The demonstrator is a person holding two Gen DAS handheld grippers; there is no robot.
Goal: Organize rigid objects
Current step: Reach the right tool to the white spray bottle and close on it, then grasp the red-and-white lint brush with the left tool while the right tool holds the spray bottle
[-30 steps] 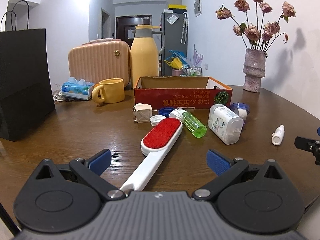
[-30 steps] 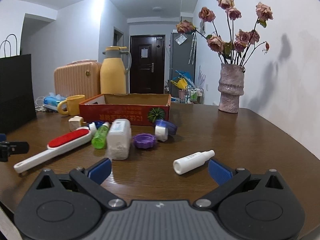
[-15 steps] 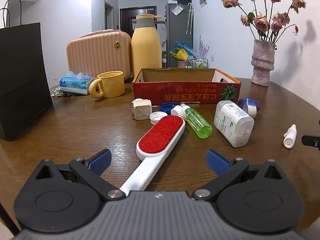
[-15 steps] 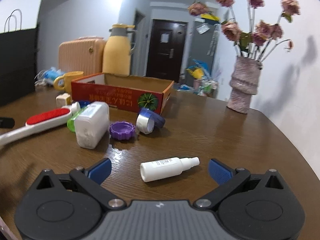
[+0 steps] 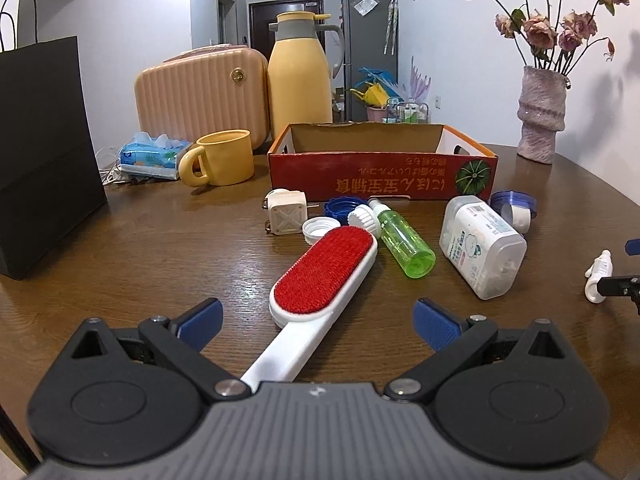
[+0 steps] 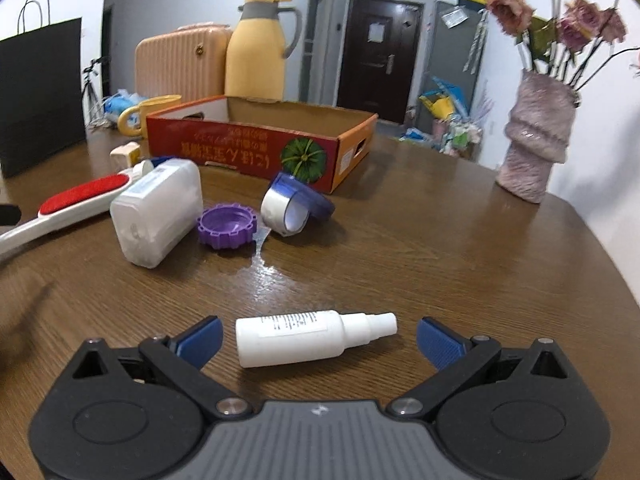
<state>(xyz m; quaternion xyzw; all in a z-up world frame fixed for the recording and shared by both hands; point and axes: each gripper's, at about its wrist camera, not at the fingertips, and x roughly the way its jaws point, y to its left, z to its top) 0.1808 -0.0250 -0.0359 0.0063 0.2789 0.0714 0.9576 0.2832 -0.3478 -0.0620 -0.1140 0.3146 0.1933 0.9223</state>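
Now, right gripper: jaws apart, straddling the white spray bottle.
Bottle axis: crosswise between the fingers, nozzle rightward, well short of the red box.
Left gripper: open over the lint brush handle.

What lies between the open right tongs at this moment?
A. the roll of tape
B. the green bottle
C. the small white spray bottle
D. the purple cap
C: in the right wrist view the small white spray bottle lies on its side on the table between the open fingers of the right tongs, untouched by either, while the purple cap and the roll of tape sit farther off near the box.
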